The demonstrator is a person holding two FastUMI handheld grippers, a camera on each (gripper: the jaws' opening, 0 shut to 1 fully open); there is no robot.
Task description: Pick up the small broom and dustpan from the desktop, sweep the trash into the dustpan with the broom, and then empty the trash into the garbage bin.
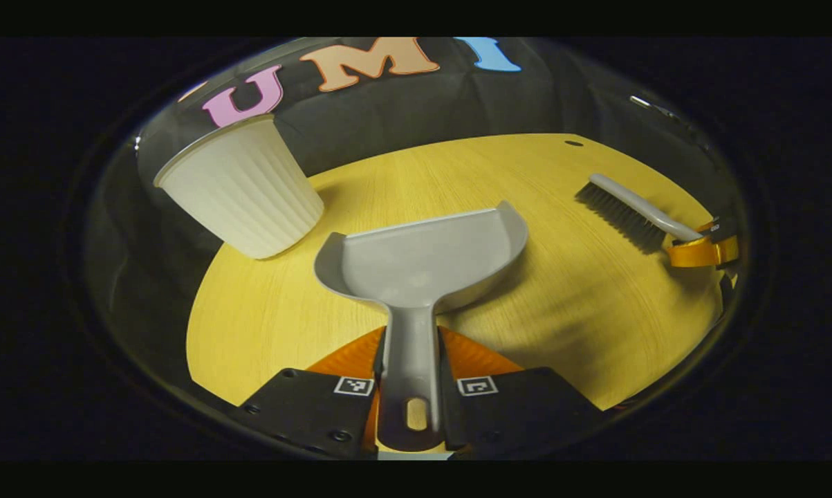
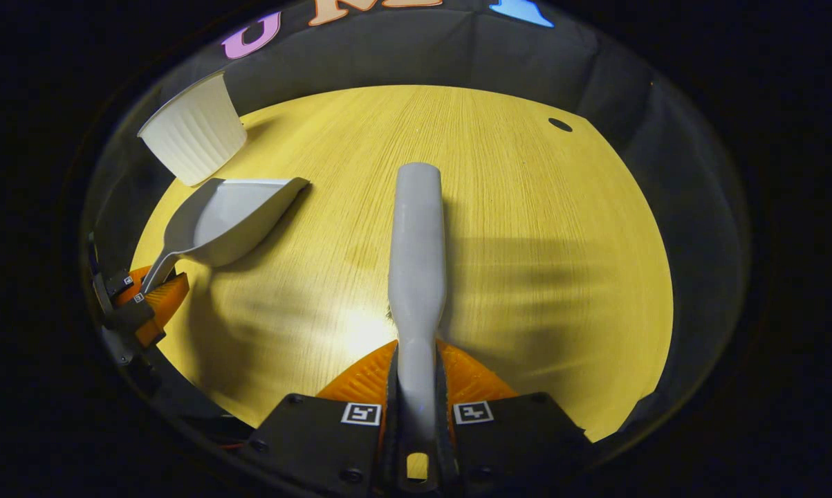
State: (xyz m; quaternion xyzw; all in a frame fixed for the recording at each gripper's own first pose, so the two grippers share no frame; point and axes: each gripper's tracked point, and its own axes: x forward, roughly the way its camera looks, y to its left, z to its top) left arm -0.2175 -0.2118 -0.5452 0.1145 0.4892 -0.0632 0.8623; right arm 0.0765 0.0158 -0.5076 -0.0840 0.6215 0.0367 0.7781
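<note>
Grey dustpan (image 1: 422, 259) handle clamped in left hand-held gripper (image 1: 410, 377); broom (image 2: 416, 249) in right (image 2: 416, 387).

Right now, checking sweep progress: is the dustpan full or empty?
Empty: the dustpan held by the left gripper shows a bare grey scoop.

Dustpan (image 1: 422, 259): grey, empty, handle clamped in left hand-held gripper (image 1: 411, 387), held above tabletop (image 1: 561, 311). Broom (image 2: 416, 256): grey, dark bristles, handle clamped in right hand-held gripper (image 2: 416, 408). Bin (image 1: 243, 187): white, ribbed, beyond the dustpan.
</note>
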